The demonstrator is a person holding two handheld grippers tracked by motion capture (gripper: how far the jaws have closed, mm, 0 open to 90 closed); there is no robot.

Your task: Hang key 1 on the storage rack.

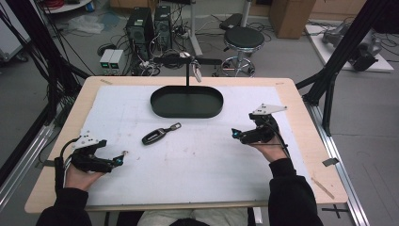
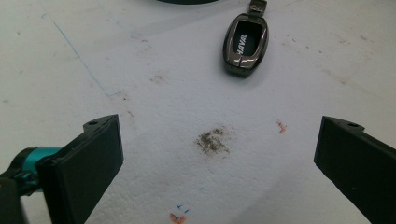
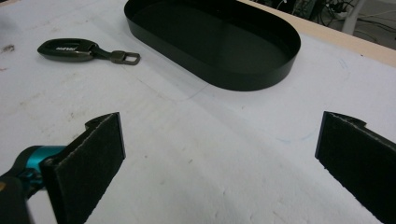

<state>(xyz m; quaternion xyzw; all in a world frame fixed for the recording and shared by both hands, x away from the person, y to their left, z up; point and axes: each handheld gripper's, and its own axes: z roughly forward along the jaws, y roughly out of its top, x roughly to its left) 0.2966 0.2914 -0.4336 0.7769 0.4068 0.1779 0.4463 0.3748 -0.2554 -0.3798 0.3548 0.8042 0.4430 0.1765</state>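
Note:
A dark car key fob (image 1: 156,135) with a metal loop lies on the white mat, a little left of centre. Behind it stands an empty black oval tray (image 1: 160,109). My left gripper (image 1: 123,157) rests low at the front left, open, its jaws wide apart over bare mat; the key fob (image 2: 245,45) lies ahead of it, well beyond the jaws. My right gripper (image 1: 234,133) is held at the right, open and empty, pointing left. From it I see the key fob (image 3: 70,49) far off to the left and the tray (image 3: 280,70) ahead.
The white mat (image 1: 197,165) covers a wooden table (image 1: 301,122). A black stand with a post (image 1: 189,70) rises behind the tray. Beyond the table are a stool (image 1: 243,40), computer towers (image 1: 140,26) and cables on the floor. Dirt smudges (image 2: 212,140) mark the mat.

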